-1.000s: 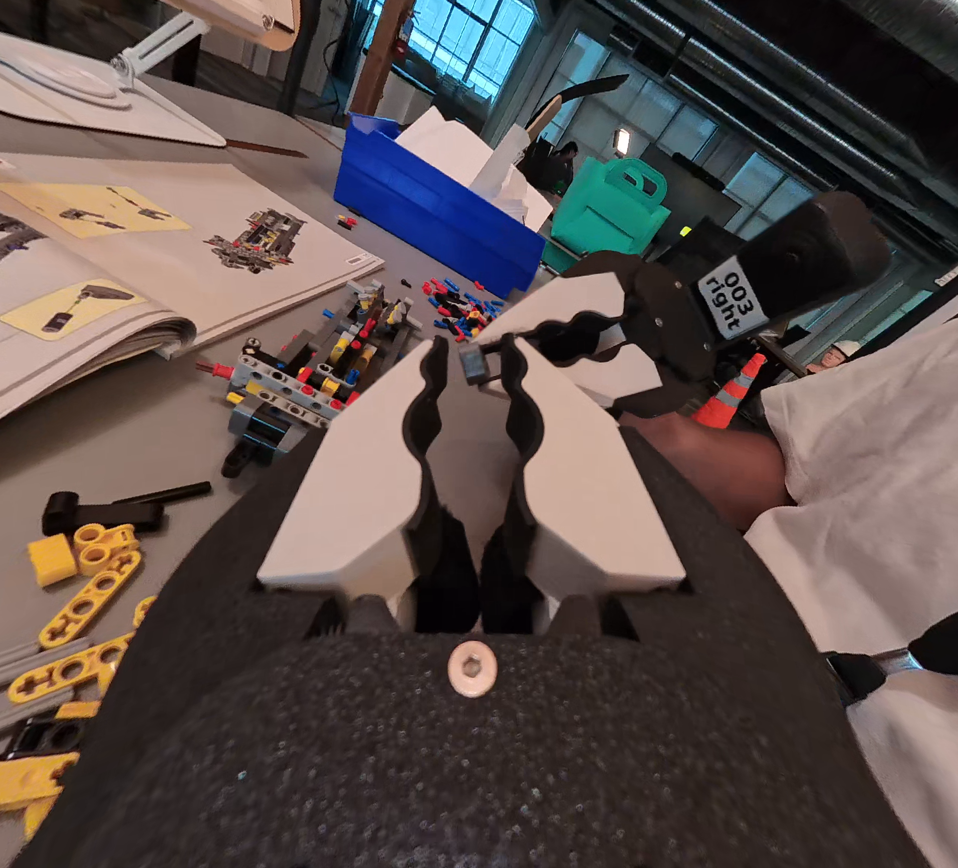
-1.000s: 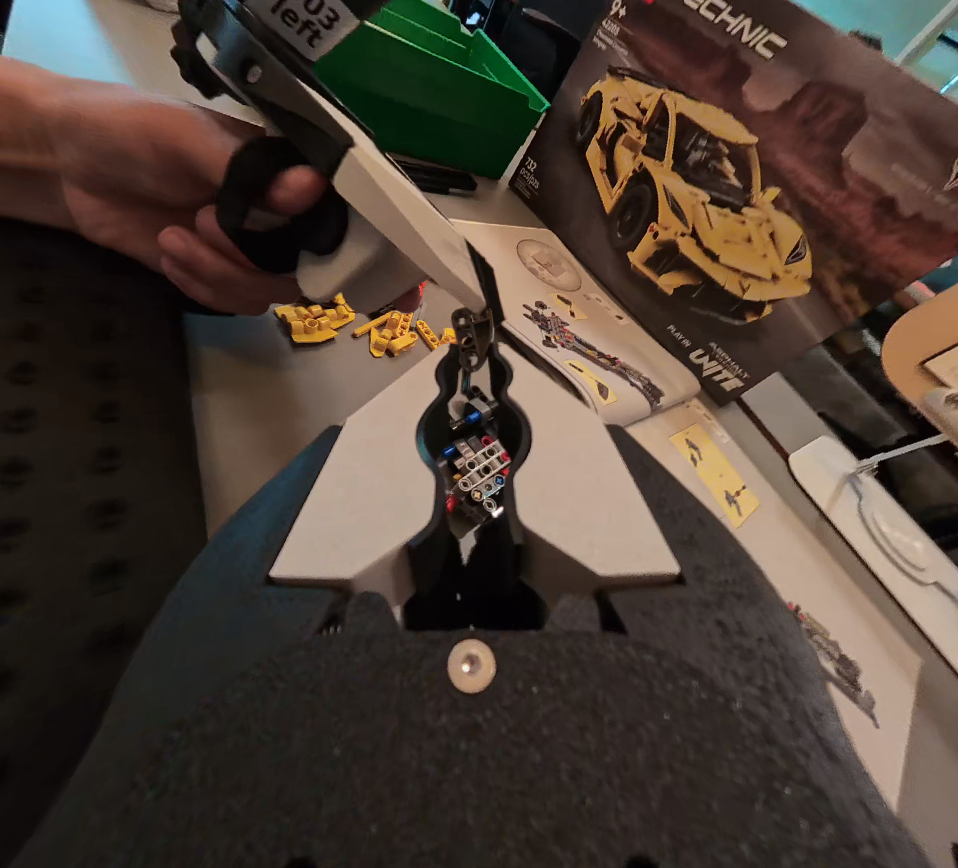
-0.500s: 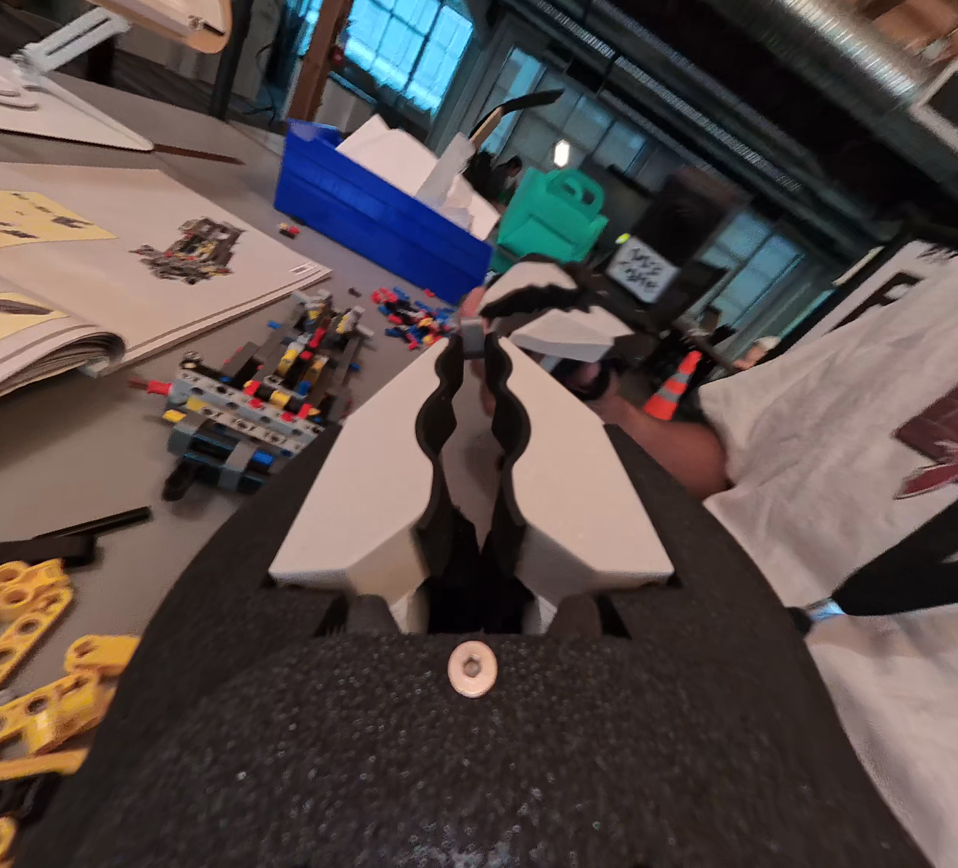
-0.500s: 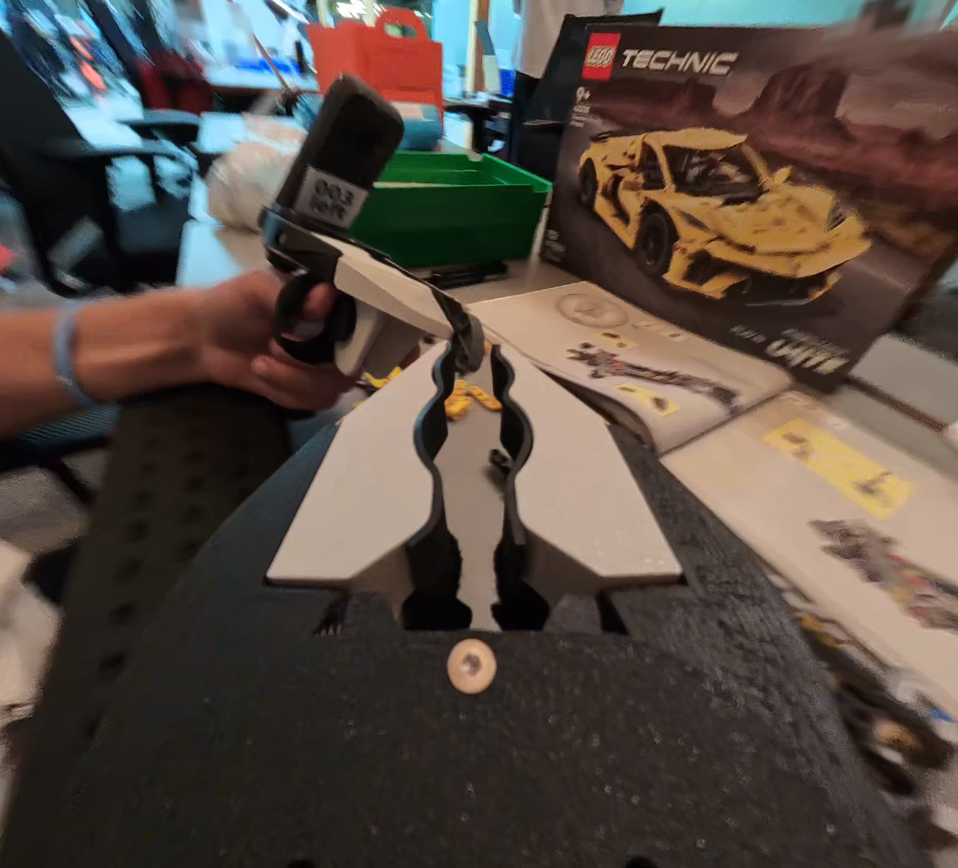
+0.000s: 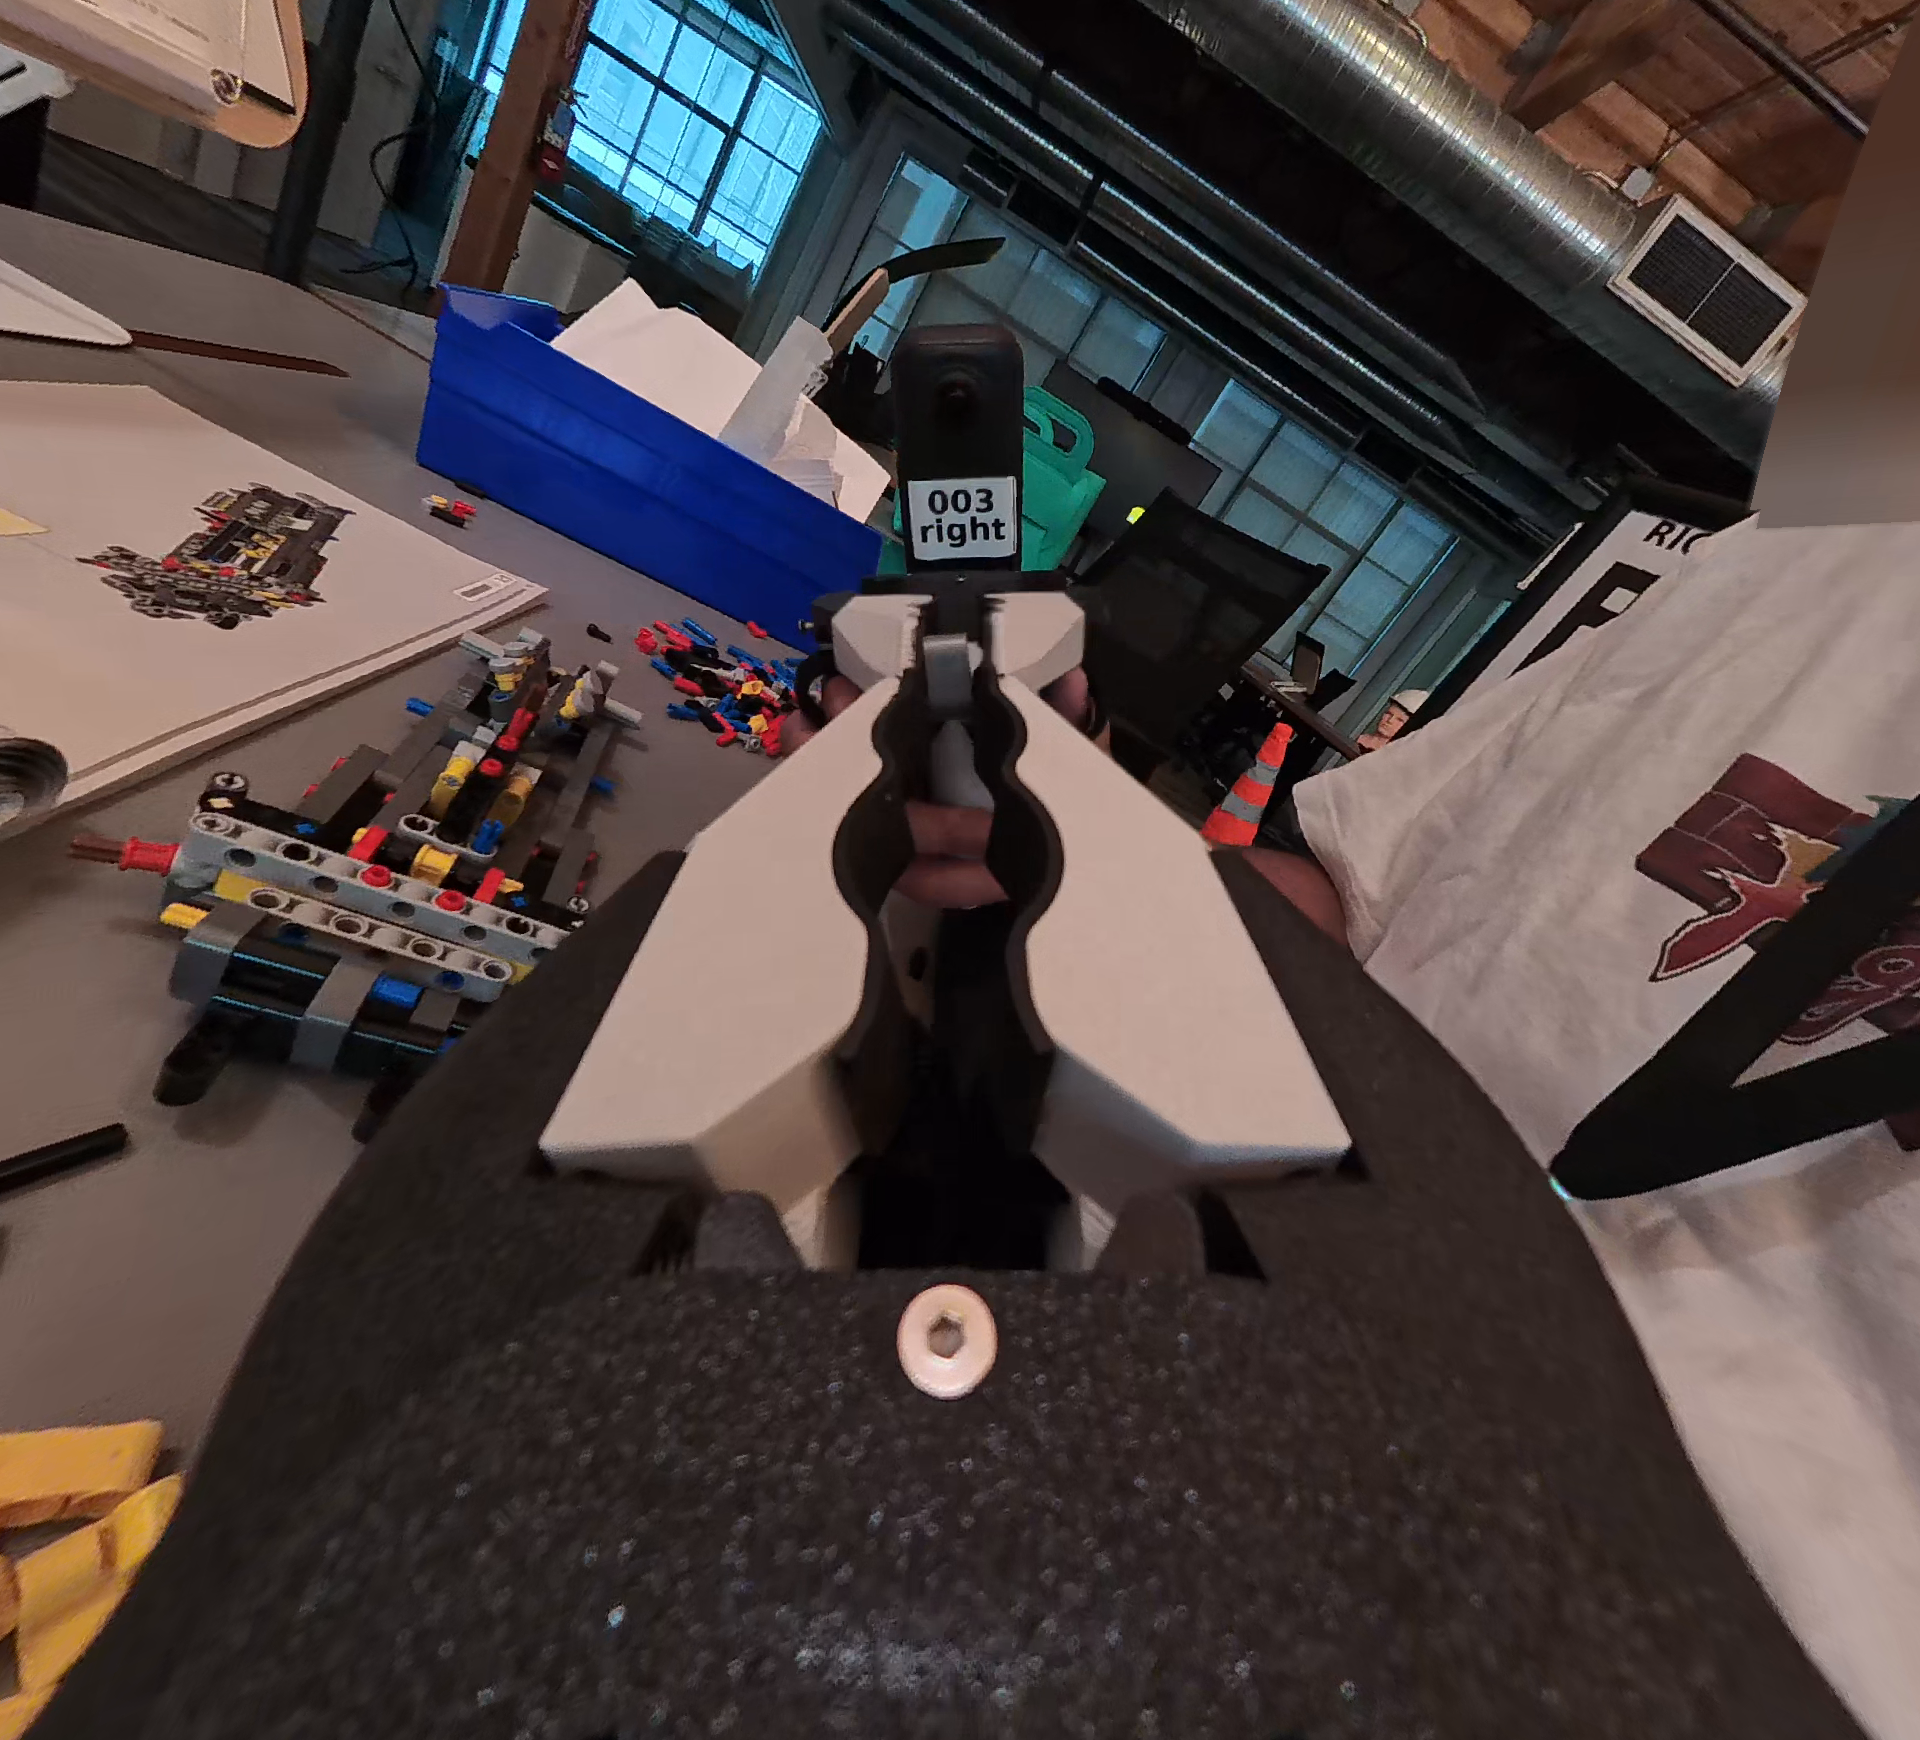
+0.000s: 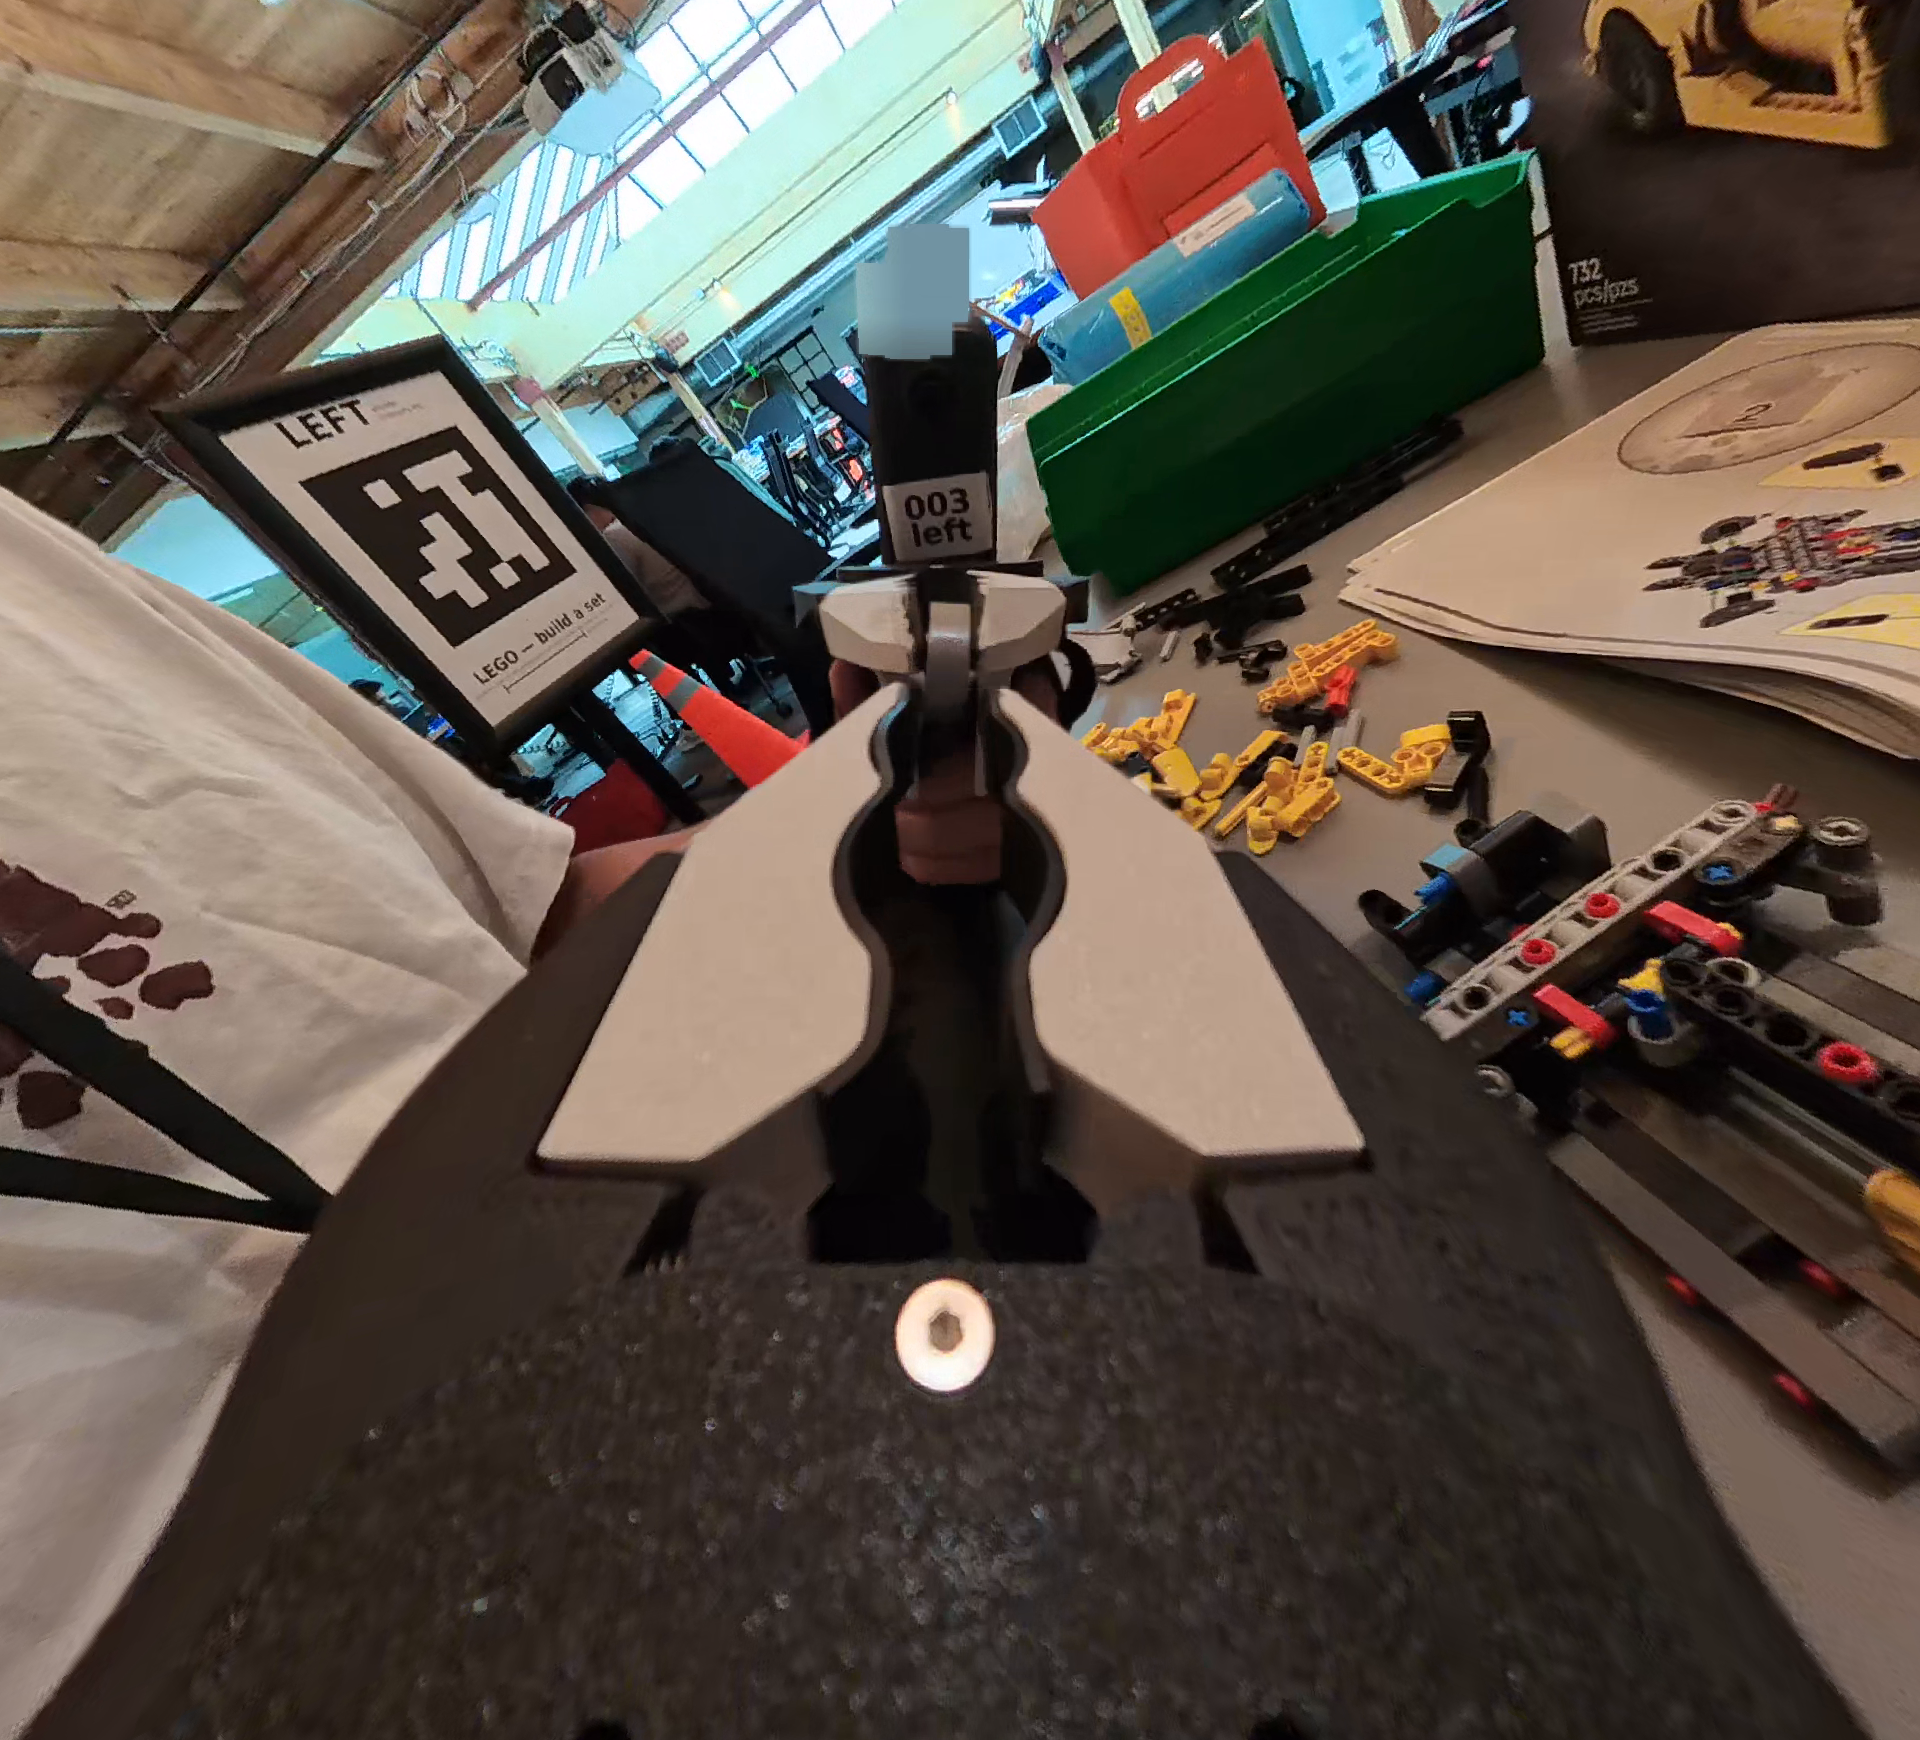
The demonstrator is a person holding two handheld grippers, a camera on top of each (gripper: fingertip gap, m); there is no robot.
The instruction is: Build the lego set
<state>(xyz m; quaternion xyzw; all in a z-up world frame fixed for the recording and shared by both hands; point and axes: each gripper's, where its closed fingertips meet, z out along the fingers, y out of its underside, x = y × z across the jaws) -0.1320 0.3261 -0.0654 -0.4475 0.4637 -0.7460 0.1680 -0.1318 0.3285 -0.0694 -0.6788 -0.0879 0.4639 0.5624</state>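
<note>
Grey, a small lego piece sits pinched between both grippers, held nose to nose above the surface: left gripper and right gripper both clamp it. The half-built chassis lies beyond; seemingly a hand-over, so next one gripper must let go.
</note>
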